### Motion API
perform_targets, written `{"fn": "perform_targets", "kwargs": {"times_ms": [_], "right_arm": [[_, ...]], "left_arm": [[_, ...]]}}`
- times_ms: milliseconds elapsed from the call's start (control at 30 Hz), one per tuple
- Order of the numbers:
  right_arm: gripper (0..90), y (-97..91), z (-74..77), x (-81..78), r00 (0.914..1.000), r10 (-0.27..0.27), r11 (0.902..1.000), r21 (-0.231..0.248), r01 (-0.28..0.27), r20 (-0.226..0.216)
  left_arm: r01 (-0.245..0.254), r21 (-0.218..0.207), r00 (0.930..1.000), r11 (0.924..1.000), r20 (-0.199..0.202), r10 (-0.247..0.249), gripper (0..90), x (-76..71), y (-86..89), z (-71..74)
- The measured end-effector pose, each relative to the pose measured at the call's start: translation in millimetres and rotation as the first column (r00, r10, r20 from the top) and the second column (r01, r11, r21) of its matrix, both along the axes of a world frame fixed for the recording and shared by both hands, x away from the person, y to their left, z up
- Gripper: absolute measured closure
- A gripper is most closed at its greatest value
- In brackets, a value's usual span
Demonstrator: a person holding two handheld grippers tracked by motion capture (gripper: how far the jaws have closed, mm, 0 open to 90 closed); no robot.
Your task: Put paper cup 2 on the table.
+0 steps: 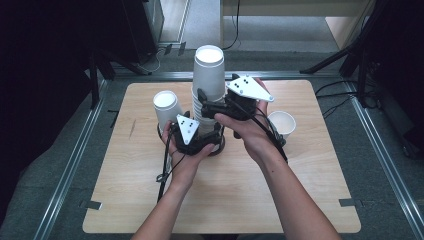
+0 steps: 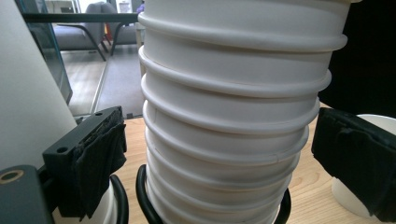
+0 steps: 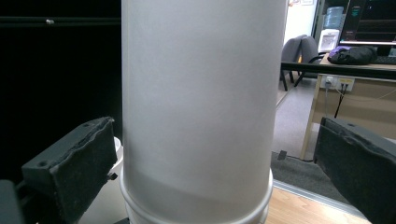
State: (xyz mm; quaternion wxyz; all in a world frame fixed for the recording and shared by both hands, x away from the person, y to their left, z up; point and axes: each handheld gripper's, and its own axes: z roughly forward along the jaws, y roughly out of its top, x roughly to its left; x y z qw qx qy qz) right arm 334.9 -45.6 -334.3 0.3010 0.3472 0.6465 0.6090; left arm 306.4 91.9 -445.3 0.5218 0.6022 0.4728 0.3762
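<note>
On the light wooden bench [image 1: 225,195] stands a tall stack of white paper cups [image 1: 207,85], upside down, with rolled rims one above another; in the left tool view at least eight rims can be counted on its lower part, the exact number of cups I cannot tell. The stack stands in the far middle of the bench, inside a black ring [image 2: 142,196] at its base. There are two more single white paper cups: one upside-down cup [image 1: 166,107] just left of the stack, and one upright cup [image 1: 282,122] at the right, a little apart. There are two tools. The left tool [image 1: 207,142] is low at the near side of the stack, its jaws apart, one on each side of the lower rims, the pads [image 2: 100,163] not pressing. The right tool [image 1: 202,100] is higher, at the smooth top cup [image 3: 201,107]; its jaws are also apart on both sides, not touching the wall.
</note>
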Motion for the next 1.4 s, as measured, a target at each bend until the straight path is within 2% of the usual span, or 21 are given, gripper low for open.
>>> {"fn": "perform_targets", "kwargs": {"times_ms": [133,433,800,967,1067,1400], "right_arm": [[0.0,3.7,-1.3,2.8,0.9999,0.008,1.0,-0.006,-0.008,-0.01],[0.2,7.9,-6.4,8.7,0.9995,0.005,0.9998,0.017,-0.004,-0.031],[1.9,16.9,-5.9,19.5,0.9975,0.025,0.9993,0.03,-0.024,-0.065],[9.5,20.3,-7.1,23.9,0.9966,0.036,0.998,0.054,-0.032,-0.074],[10.9,21.1,-7.7,23.9,0.9978,0.028,0.9982,0.055,-0.024,-0.061],[11.4,21.7,-6.2,23.2,0.9982,0.012,0.9989,0.045,-0.01,-0.059]], "left_arm": [[0.008,-0.003,1.0,1.0,0.003,-0.008,5.9,0.9,-1.3,0.3],[0.02,-0.033,0.9998,0.9992,0.008,-0.02,7.8,3.2,-1.5,4.0],[0.018,-0.018,0.9998,0.9997,0.011,-0.017,7.8,3.6,-2.5,3.4],[0.02,-0.013,0.9997,0.9997,0.013,-0.02,8.0,3.5,-1.9,3.1],[0.023,-0.004,0.9996,0.9997,0.013,-0.023,8.5,3.0,-1.4,3.2],[0.021,-0.001,0.9997,0.9998,0.013,-0.021,8.8,3.1,-2.1,3.3]]}}
